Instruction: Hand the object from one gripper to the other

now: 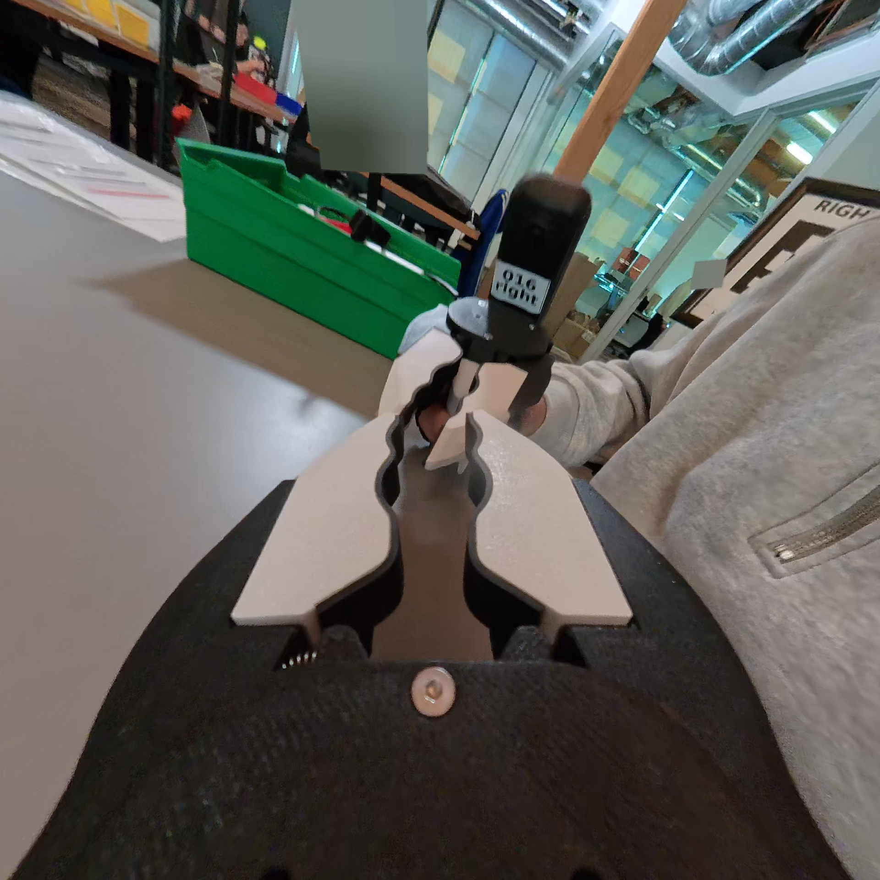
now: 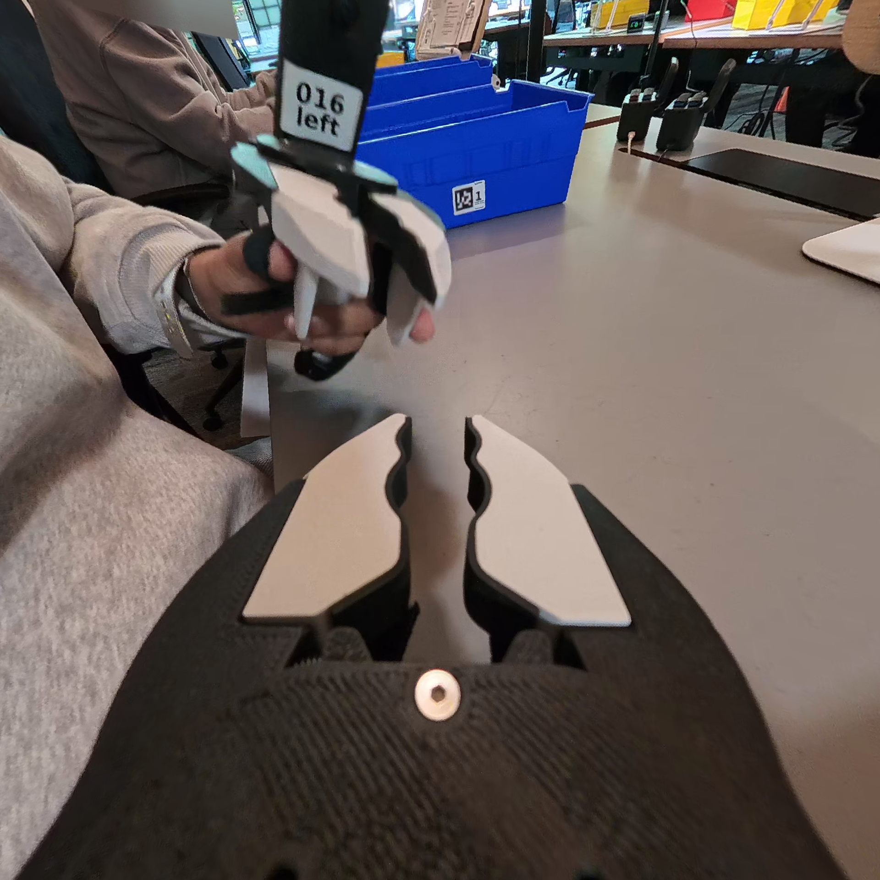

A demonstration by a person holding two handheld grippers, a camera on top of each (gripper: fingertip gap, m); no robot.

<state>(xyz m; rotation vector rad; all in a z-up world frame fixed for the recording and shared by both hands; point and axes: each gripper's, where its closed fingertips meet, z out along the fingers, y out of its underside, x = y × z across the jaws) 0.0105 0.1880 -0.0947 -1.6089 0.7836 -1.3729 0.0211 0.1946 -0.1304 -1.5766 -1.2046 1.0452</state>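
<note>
Both hand-held grippers, left (image 1: 433,419) and right (image 2: 435,421), gape empty (green bin (image 1: 305,252) left-view only).

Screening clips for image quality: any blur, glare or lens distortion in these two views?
Left wrist view: strong fisheye bending, the far right hand-held gripper and green bin soft. Right wrist view: the left hand-held gripper motion-blurred, blue bin fairly sharp, mild sheen on the table.
</note>
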